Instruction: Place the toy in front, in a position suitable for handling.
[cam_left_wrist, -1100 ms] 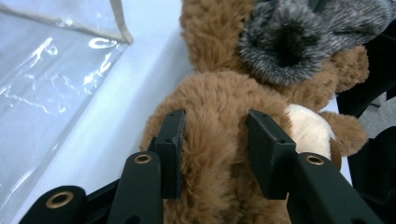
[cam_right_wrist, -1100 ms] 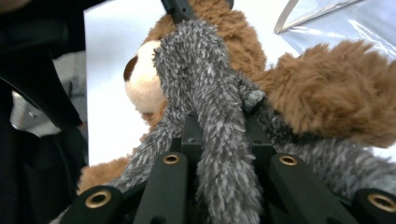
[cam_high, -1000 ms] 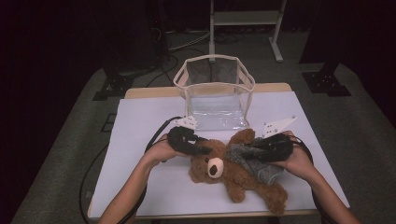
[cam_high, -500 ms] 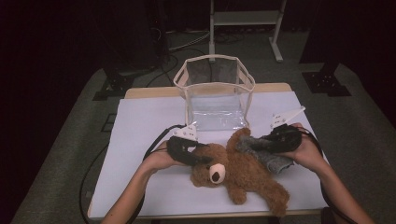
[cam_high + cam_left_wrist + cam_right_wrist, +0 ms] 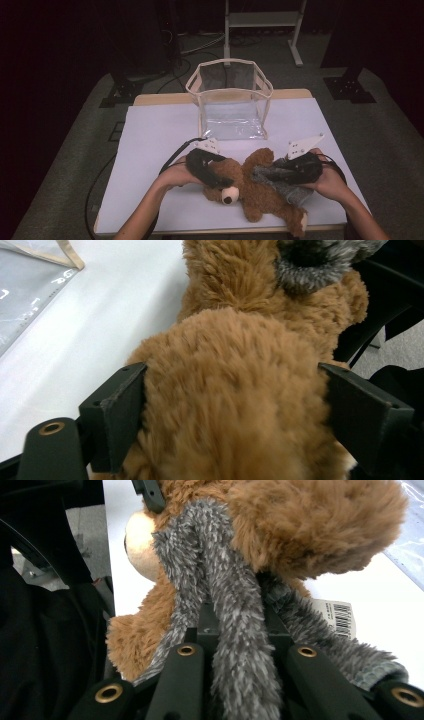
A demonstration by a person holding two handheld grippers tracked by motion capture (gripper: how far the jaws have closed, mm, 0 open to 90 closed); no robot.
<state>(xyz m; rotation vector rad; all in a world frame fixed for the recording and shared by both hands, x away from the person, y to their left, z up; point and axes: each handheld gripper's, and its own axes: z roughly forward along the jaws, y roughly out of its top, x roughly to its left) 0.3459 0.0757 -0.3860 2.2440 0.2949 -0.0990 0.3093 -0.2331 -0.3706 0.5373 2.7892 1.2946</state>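
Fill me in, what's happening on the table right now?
A person is working on a brown teddy bear lying on the white table, one tool in each hand. The right tool is shut on a strip of the grey furry garment on the bear. The left tool has just been opening; its jaws now stand wide on either side of the bear's plush, which sits between them. A clear plastic bag stands open behind the bear.
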